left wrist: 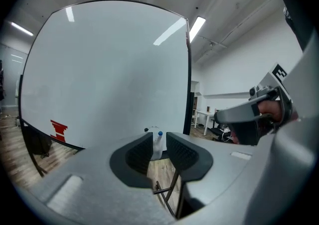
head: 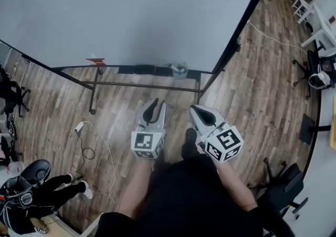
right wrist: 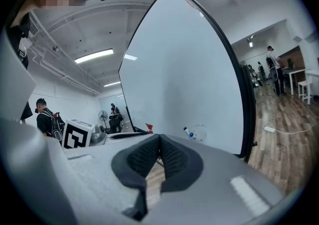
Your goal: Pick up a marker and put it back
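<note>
No marker shows clearly. A dark object (head: 144, 69) lies on the whiteboard's ledge (head: 118, 67), too small to identify. Beside it stands a clear bottle with a blue cap (head: 179, 69), which the left gripper view shows straight ahead between the jaws as the bottle (left wrist: 157, 150). My left gripper (head: 153, 106) hangs in front of the ledge, well short of it, jaws a narrow gap apart and empty (left wrist: 159, 138). My right gripper (head: 201, 111) is level with it on the right, its pads (right wrist: 172, 152) pressed together on nothing.
A large whiteboard (head: 131, 15) on a black stand fills the front. A red patch (head: 97, 62) sits at the ledge's left end. A white cable (head: 89, 136) runs over the wood floor at left. A seated person (head: 31, 194) is at lower left, office chairs (head: 281, 189) at right.
</note>
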Available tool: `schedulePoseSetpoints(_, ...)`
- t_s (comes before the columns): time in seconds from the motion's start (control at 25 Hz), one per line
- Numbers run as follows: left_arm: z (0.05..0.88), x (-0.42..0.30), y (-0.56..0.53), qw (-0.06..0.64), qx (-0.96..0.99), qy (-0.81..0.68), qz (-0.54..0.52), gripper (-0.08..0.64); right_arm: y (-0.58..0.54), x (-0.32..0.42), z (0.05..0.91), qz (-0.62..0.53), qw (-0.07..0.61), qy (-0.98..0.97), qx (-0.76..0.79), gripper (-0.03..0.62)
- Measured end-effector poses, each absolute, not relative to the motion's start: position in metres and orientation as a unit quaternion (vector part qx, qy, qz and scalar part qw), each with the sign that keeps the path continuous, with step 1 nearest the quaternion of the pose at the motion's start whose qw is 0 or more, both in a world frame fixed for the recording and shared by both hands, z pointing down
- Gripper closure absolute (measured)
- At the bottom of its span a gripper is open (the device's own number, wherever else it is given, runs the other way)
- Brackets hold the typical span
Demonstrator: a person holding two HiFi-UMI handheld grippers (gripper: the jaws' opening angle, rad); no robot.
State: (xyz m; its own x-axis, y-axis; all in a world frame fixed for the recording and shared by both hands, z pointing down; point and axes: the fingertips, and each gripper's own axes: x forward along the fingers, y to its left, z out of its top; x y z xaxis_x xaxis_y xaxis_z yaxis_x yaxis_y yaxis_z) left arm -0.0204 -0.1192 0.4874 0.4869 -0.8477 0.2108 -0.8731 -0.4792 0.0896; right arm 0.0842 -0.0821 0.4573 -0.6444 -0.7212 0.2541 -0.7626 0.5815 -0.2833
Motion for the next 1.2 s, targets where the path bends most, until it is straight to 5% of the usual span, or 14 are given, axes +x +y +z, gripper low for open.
schedulePoseSetpoints(1.2,0.431,-0.128,0.025,0.093,0.928,-0.36,0.029,0.551,0.079,-0.004,0.415,0.112,0.024,-0.811,0.573,0.59)
